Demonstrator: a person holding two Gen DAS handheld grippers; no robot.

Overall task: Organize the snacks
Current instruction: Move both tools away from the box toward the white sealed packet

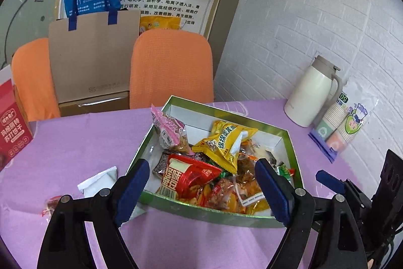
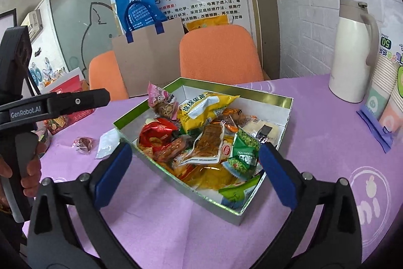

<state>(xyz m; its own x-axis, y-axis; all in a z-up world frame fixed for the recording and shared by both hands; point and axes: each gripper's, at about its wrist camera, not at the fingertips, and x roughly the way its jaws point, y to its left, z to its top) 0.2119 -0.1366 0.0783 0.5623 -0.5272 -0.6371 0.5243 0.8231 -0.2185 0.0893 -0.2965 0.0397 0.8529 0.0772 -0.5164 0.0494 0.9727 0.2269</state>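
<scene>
A green-rimmed box (image 1: 293,143) (image 2: 289,102) on the purple tablecloth holds several snack packets, among them a yellow packet (image 1: 224,140) (image 2: 201,109), a red packet (image 1: 191,175) (image 2: 157,131) and a green packet (image 2: 245,150). A white packet (image 1: 99,180) (image 2: 107,143) and a small red candy (image 1: 51,204) (image 2: 83,144) lie on the cloth left of the box. My left gripper (image 1: 201,190) is open and empty above the box's near edge. My right gripper (image 2: 196,175) is open and empty above the box's near right part.
A white thermos (image 1: 312,92) (image 2: 352,52) and a pack of paper cups (image 1: 345,125) (image 2: 388,92) stand at the right by the brick wall. A red biscuit box (image 1: 11,122) (image 2: 66,102) stands at the left. Two orange chairs (image 1: 171,67) (image 2: 219,52) and a brown paper bag (image 1: 93,54) stand behind the table.
</scene>
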